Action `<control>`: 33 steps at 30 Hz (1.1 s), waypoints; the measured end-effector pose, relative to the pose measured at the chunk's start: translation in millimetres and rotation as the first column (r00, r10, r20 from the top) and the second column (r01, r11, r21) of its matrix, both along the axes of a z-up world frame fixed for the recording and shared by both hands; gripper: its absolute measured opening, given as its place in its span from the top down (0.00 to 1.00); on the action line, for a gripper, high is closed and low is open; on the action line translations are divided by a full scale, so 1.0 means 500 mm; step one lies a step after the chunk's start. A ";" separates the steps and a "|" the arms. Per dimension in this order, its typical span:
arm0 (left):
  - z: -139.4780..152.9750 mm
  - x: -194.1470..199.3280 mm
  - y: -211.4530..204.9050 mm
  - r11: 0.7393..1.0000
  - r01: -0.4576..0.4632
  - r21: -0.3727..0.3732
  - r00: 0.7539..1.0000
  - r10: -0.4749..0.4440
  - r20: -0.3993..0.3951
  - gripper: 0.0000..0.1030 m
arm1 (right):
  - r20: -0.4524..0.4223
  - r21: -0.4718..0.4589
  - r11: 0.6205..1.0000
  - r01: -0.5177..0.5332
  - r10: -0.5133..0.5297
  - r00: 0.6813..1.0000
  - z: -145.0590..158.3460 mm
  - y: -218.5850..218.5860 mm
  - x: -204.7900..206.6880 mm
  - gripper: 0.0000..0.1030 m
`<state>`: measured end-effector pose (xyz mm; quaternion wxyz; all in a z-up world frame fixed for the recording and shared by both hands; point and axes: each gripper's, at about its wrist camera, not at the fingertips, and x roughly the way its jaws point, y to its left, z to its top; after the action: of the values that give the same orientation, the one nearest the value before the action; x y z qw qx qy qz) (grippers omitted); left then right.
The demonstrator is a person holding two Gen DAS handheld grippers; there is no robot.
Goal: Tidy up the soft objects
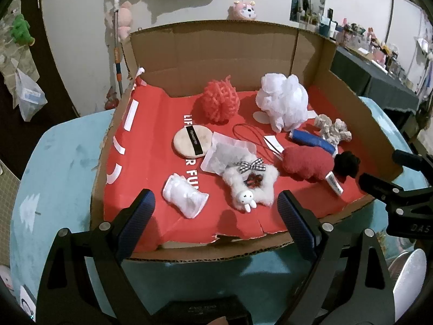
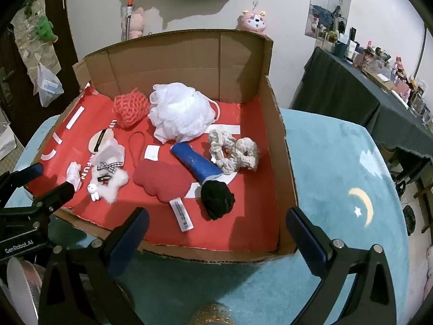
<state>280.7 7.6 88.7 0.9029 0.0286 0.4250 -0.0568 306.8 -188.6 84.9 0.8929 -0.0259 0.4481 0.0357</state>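
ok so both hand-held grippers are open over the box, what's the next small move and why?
Probably lower the left hand-held gripper onto the white fluffy star-shaped plush with the checked bow. It lies nearest, just beyond the open jaws, apart from the small white wrapped bundle, so a clean grasp looks likely. The right hand-held gripper is empty too and could wait.

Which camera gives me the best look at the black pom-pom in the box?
The right wrist view: the black pom-pom lies near and whole, beside the blue roll. In the left wrist view it sits far right, smaller, partly behind the red plush.
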 end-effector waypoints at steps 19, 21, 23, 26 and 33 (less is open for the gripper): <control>-0.009 0.008 0.006 1.000 -0.016 -0.018 0.999 0.015 -0.031 0.10 | -0.007 0.002 1.000 0.004 -0.004 1.000 -0.004 -0.001 0.005 0.00; -0.009 0.008 0.006 1.000 -0.016 -0.018 0.999 0.015 -0.031 0.10 | -0.008 0.001 1.000 0.003 -0.003 1.000 -0.005 0.000 0.006 0.00; -0.010 0.008 0.006 1.000 -0.016 -0.019 0.999 0.016 -0.031 0.10 | -0.008 0.001 1.000 0.003 -0.003 1.000 -0.004 0.000 0.006 0.00; -0.010 0.008 0.006 1.000 -0.017 -0.020 0.999 0.016 -0.031 0.10 | -0.008 0.001 1.000 0.003 -0.003 1.000 -0.004 0.000 0.007 0.00; -0.010 0.008 0.005 1.000 -0.016 -0.013 0.999 0.016 -0.029 0.10 | -0.009 -0.001 1.000 0.003 -0.003 1.000 -0.004 0.001 0.007 0.00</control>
<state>284.5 10.0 83.6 0.8974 0.0185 0.4376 -0.0530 310.4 -188.0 82.8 0.8910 -0.0254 0.4520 0.0343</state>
